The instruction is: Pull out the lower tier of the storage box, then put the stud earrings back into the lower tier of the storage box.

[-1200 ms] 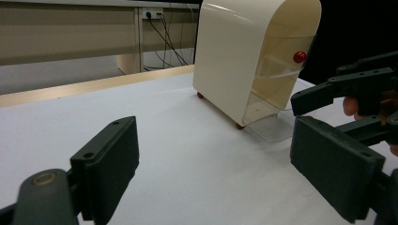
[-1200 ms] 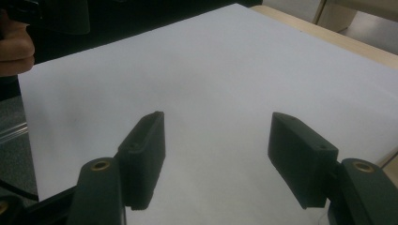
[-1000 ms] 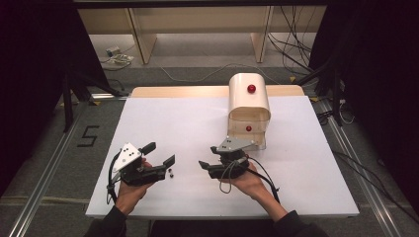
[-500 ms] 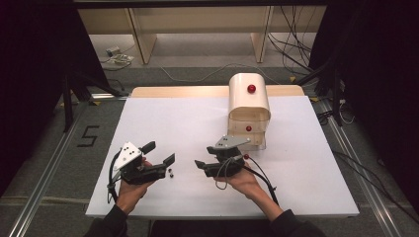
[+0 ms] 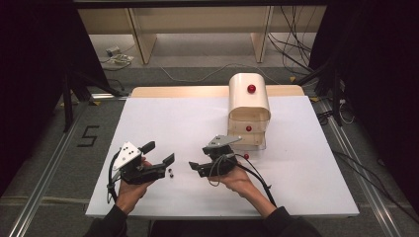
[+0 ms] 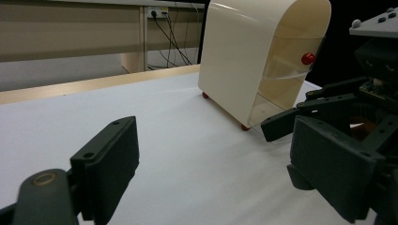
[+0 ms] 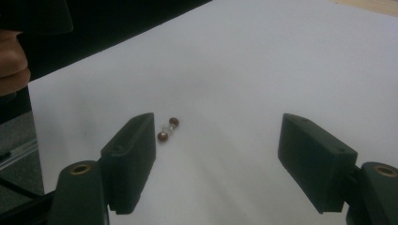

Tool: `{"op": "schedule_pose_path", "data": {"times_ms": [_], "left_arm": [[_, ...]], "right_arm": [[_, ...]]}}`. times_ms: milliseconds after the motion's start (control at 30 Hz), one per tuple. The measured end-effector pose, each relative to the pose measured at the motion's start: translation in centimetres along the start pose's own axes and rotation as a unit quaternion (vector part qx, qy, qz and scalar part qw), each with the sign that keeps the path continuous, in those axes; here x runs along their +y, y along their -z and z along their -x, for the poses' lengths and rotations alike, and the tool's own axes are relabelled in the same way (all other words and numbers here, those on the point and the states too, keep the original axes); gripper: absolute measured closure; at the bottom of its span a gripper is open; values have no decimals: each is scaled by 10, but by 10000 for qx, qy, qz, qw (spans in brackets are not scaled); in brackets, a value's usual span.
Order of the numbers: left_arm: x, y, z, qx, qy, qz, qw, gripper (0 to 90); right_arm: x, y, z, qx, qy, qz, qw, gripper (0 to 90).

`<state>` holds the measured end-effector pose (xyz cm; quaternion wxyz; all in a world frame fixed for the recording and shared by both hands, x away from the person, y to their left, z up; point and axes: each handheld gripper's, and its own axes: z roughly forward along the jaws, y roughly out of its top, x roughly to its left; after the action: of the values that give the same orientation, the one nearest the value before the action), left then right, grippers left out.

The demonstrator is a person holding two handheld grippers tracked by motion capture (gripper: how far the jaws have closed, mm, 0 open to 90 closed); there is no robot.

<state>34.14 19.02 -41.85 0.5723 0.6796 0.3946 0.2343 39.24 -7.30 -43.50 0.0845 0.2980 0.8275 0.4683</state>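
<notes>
The beads (image 7: 168, 129), a small dark-red pair, lie low and left of centre on the white worktop (image 5: 188, 123). The right hand-held gripper (image 5: 197, 167) aims at them; its jaws have just been opening, nothing between them, probably readying a pick. The left hand-held gripper (image 5: 159, 154) waits spread. The cabinet (image 5: 248, 106) stands upper right.

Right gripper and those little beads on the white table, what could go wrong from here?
1. The beads look tiny and round next to the wide-open right gripper. They lie close by one jaw, not centred, so closing may nudge them aside instead of pinching them.
2. Nudged, they could roll across the smooth table.
3. The left gripper sits close beside the beads, so the two grippers might bump.
</notes>
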Motion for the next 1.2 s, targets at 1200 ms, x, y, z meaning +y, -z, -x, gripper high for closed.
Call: {"op": "schedule_pose_path", "data": {"times_ms": [1200], "left_arm": [[-1, 3, -1, 28, 1, 76, 10000, 157]], "right_arm": [[4, -32, -5, -145, 130, -297, 9994, 311]]}}
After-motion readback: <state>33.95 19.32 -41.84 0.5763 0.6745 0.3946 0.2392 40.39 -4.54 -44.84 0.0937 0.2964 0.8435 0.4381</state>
